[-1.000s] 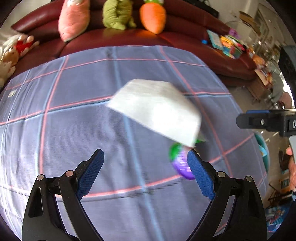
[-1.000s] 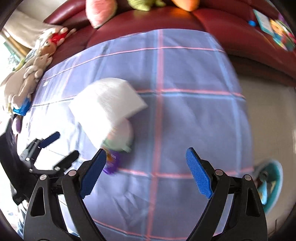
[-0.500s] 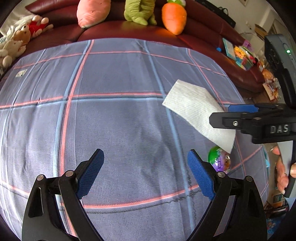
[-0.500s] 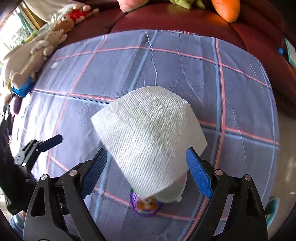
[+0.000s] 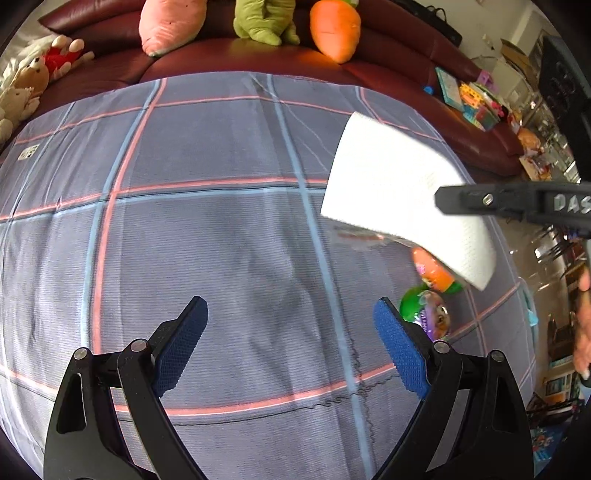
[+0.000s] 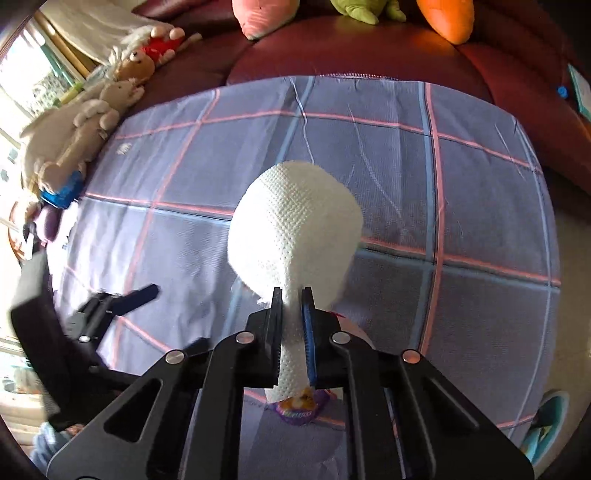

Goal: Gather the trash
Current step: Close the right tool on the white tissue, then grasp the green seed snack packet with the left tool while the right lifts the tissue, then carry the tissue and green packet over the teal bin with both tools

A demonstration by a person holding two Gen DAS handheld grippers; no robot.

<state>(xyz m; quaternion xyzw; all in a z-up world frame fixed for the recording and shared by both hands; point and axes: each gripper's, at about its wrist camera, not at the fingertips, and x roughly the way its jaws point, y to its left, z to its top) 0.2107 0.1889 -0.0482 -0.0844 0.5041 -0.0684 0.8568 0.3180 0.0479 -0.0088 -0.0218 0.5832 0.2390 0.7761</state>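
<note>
A white paper towel (image 6: 295, 221) bulges out in front of my right gripper (image 6: 292, 295). The jaws are closing, and the pads pinch the towel's lower end between them. In the left wrist view the same towel (image 5: 399, 192) hangs above the checked cloth with the right gripper (image 5: 443, 201) at its edge. Below it lie an orange snack packet (image 5: 432, 271) and a green and purple one (image 5: 424, 310). The purple packet (image 6: 295, 406) also shows under the towel. My left gripper (image 5: 289, 306) stands open over bare cloth, left of the packets, with nothing between its fingers.
The table wears a blue-grey checked cloth (image 5: 184, 240). A dark red sofa (image 5: 388, 74) with plush toys (image 5: 334, 27) runs behind it. A teal bin (image 6: 550, 417) stands on the floor past the table's right edge. More stuffed animals (image 6: 85, 129) lie at the left.
My right gripper has shut on the paper towel, which stood between its open fingers half a second ago and is now bunched and lifted. The orange packet under it has come into view.
</note>
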